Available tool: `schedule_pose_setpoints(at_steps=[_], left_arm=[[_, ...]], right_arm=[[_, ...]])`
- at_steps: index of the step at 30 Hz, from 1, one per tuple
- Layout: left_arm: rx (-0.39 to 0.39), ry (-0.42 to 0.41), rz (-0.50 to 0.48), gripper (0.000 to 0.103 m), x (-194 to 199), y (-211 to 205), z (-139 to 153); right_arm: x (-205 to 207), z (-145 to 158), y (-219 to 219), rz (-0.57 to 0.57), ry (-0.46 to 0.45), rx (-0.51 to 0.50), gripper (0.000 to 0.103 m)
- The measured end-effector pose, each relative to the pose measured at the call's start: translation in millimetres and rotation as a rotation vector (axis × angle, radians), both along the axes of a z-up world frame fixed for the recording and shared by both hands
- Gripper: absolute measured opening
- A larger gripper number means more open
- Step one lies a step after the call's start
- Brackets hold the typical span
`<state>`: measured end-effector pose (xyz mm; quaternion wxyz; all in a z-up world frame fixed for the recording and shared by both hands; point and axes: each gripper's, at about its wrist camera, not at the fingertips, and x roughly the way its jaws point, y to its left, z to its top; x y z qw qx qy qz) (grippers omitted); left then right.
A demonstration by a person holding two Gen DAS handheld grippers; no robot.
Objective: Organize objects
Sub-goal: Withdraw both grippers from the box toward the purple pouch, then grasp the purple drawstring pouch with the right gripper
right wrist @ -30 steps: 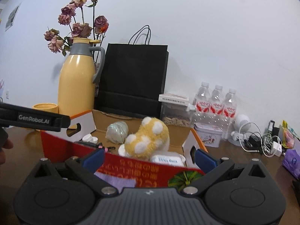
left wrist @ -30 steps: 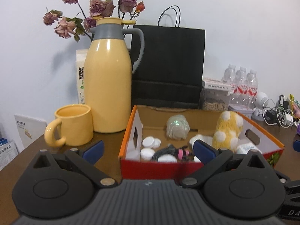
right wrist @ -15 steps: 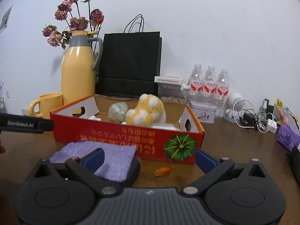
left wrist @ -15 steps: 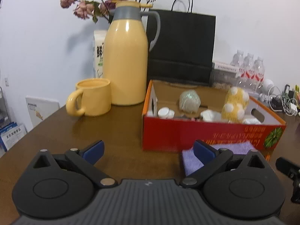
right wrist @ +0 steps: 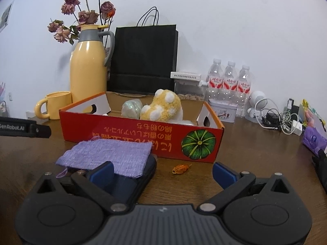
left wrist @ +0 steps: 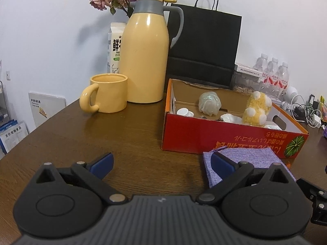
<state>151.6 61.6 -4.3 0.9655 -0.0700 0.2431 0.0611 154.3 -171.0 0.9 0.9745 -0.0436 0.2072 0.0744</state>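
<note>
The dark wood-grain tabletop (left wrist: 126,143) carries a red printed cardboard box (right wrist: 130,134), already holding a fluffy yellow plush toy (right wrist: 161,108), a crinkled iridescent wrapped bundle (left wrist: 210,103) and small white caps (left wrist: 185,112), so the sorting looks mostly done. Left outside, just in front of the box, are a flat woven purple cloth (right wrist: 110,155) lying over a dark smooth pouch-like object (right wrist: 132,183), and a tiny shrivelled orange scrap (right wrist: 180,169). The left gripper (left wrist: 161,162) and right gripper (right wrist: 162,172) both hover low with fingers spread wide, holding nothing.
</note>
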Motion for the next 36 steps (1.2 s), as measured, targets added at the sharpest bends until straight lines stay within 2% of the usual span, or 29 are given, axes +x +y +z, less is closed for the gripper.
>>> schedule_pose_setpoints(at_steps=[10, 15, 19, 22, 27, 29, 31, 36], left_arm=[[-0.024, 0.005, 0.027, 0.103, -1.5, 7.8, 3.5], [-0.032, 0.018, 0.036, 0.103, 0.4, 10.7, 1.9], [-0.038, 0.039, 0.039, 0.103, 3.2, 13.5, 0.0], [-0.051, 0.037, 0.039, 0.103, 3.0, 15.7, 0.5], [-0.044, 0.038, 0.038, 0.103, 2.6, 13.7, 0.3], [-0.042, 0.036, 0.04, 0.103, 2.8, 13.5, 0.4], [-0.043, 0.038, 0.043, 0.103, 3.0, 13.7, 0.2], [-0.044, 0.034, 0.04, 0.103, 2.6, 13.3, 0.6]], right_arm=[[13.7, 1.5, 22.8, 0.089, 0.032, 0.023, 0.103], [44.5, -2.5, 52.5, 0.134, 0.073, -0.03, 0.103], [58.2, -8.5, 61.0, 0.141, 0.123, -0.038, 0.083], [52.8, -7.5, 60.3, 0.115, 0.101, -0.063, 0.056], [48.6, -7.1, 61.4, 0.147, 0.098, -0.066, 0.041], [46.5, -6.3, 62.5, 0.168, 0.092, -0.064, 0.022], [42.2, -5.4, 63.3, 0.179, 0.076, -0.061, 0.009], [29.9, 0.3, 58.9, 0.198, 0.022, -0.004, 0.007]])
